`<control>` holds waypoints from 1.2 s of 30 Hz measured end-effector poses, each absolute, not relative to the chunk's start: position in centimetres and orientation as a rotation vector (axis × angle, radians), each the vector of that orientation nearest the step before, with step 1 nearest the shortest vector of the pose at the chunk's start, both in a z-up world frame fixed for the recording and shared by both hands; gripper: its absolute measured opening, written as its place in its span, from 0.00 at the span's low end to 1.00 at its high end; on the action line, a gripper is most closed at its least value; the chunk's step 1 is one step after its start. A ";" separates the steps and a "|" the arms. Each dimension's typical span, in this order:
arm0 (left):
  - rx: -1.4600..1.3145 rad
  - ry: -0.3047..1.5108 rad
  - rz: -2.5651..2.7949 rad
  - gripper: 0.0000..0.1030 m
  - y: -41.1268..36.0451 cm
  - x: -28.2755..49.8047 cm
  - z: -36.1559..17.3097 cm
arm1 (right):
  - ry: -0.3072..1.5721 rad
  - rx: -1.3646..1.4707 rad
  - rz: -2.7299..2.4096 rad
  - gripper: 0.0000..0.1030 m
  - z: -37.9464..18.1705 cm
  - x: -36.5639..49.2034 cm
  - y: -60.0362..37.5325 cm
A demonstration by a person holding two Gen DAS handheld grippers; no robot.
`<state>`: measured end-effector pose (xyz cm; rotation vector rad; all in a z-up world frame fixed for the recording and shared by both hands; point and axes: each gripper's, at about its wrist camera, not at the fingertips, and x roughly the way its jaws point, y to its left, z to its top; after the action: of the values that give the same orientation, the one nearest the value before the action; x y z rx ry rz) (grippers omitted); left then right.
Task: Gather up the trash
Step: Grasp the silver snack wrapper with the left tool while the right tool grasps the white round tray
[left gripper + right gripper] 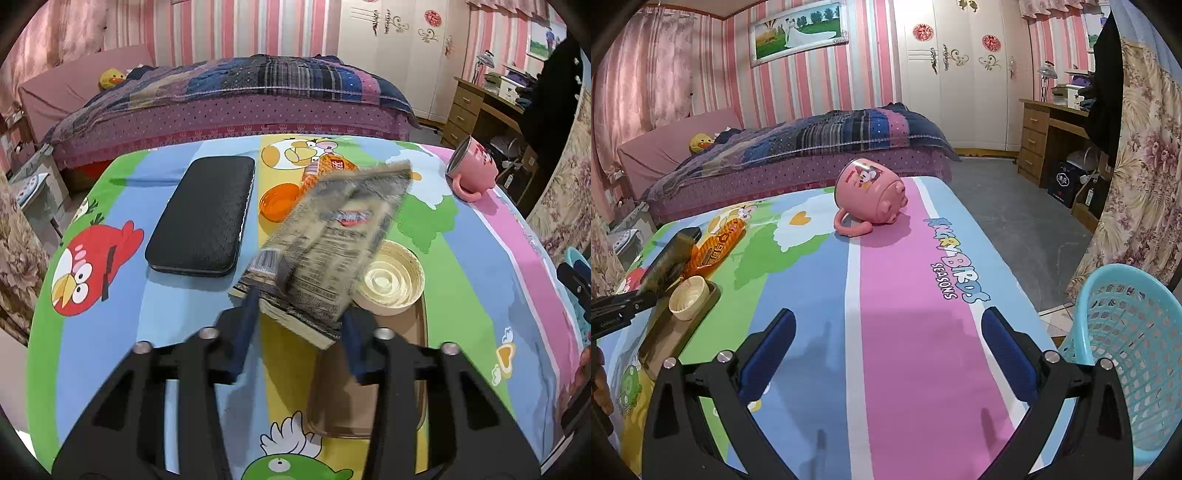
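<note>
My left gripper (299, 317) is shut on the near end of a tan and grey snack wrapper (332, 236), held tilted above the table; it also shows in the right wrist view (666, 266). Beneath it lie a beige lid (391, 280), an orange lid (279, 203) and an orange wrapper (325, 166). A brown flat packet (369, 387) lies under the gripper. My right gripper (886, 350) is open and empty above the pink stripe. A turquoise basket (1123, 350) stands off the table's right edge.
A black case (203, 218) lies at the table's left. A pink mug (871, 195) lies on its side at the far right. A bed (798, 147) stands behind the table, a wooden desk (1045, 136) at the far right.
</note>
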<state>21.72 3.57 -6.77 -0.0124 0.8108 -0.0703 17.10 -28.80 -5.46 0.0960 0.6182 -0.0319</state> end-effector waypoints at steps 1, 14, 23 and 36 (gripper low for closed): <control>-0.008 0.808 -0.073 0.26 3.5 21.7 -6.7 | 0.619 0.100 -0.029 0.95 -5.5 17.1 -28.7; 0.030 0.665 -0.006 0.03 5.0 20.1 -1.8 | 0.599 0.020 0.038 0.95 -5.4 17.0 -25.0; 0.013 0.672 0.103 0.03 9.5 20.4 -0.9 | 0.622 -0.054 0.193 0.95 -5.8 18.3 -17.8; -0.037 0.709 0.179 0.03 13.5 20.9 -1.4 | 0.683 -0.252 0.339 0.95 -7.3 22.7 -7.6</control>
<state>20.86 13.53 -1.42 -0.0366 0.7094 0.1793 22.68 -7.65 -7.27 -0.2522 0.6833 0.3391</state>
